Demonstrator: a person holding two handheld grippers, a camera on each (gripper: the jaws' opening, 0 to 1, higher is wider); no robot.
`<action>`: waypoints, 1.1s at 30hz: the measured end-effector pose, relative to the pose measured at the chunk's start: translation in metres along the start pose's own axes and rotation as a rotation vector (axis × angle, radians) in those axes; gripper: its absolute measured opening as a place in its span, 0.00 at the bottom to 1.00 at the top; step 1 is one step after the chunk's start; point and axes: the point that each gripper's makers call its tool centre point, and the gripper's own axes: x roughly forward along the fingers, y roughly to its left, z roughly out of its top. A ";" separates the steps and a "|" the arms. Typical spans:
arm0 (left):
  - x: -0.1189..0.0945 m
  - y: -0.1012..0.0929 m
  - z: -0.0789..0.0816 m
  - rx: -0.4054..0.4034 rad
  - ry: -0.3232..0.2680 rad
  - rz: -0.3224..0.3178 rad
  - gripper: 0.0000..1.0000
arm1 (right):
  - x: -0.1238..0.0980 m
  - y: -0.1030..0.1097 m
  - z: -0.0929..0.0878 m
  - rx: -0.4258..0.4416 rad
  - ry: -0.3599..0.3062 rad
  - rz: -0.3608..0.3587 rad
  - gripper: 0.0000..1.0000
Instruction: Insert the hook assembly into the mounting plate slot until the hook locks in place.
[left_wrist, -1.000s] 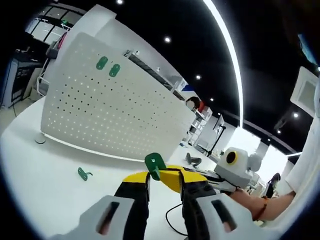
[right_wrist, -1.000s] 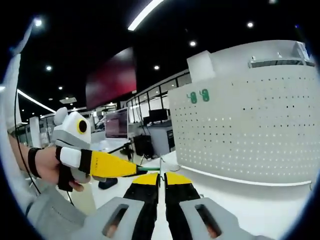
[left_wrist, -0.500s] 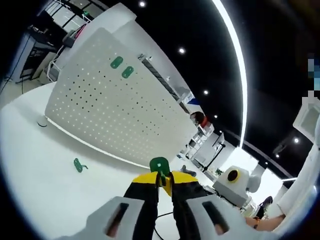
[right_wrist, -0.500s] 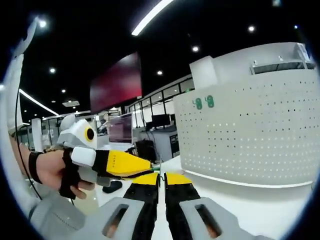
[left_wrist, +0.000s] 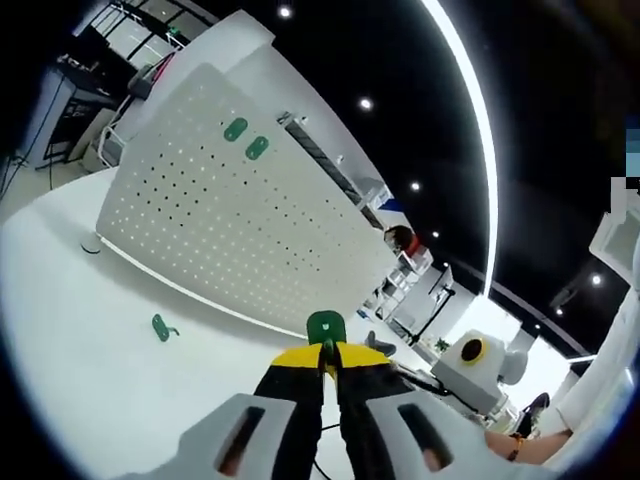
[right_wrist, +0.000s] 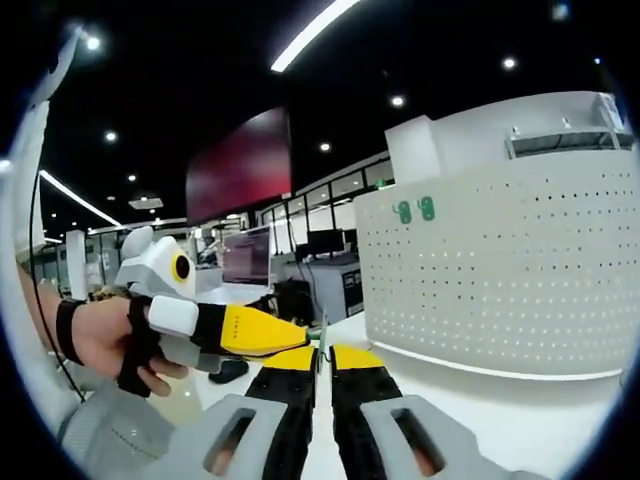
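Green plastic marks the piece we are working with: a small green hook (left_wrist: 325, 326) stands up from between the yellow tips of our left gripper (left_wrist: 327, 352), low in the centre of the left gripper view, and the jaws are closed tight on its lower edge. Behind it, filling the upper left of that view, stands the white perforated mounting plate (left_wrist: 230, 240), upright on the white table (left_wrist: 90, 340), with two green hooks (left_wrist: 246, 138) already seated side by side near its top edge. A loose green hook (left_wrist: 162, 327) lies on the table at lower left, well apart from the plate's foot. At the lower right of that view we see our right hand's tool as a white body behind the jaws. In the right gripper view our right gripper (right_wrist: 322, 357) has its yellow-tipped jaws drawn nearly together at the bottom centre; a thin edge of the held hook seems to stand just at their tips, but we cannot tell whether they pinch it. The left gripper (right_wrist: 300, 338) comes in from the left, its yellow finger meeting ours, held by a gloved hand (right_wrist: 110, 335). The plate (right_wrist: 500, 270) sits at the right.
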 end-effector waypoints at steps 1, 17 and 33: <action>0.000 -0.001 0.000 0.006 0.000 -0.004 0.03 | -0.001 0.000 0.000 -0.006 0.003 0.000 0.04; 0.000 -0.008 0.007 0.122 -0.020 0.018 0.03 | -0.019 -0.007 0.004 0.016 0.029 0.014 0.10; 0.006 -0.010 0.033 0.282 -0.063 0.060 0.03 | -0.041 -0.012 -0.009 0.045 0.075 -0.019 0.13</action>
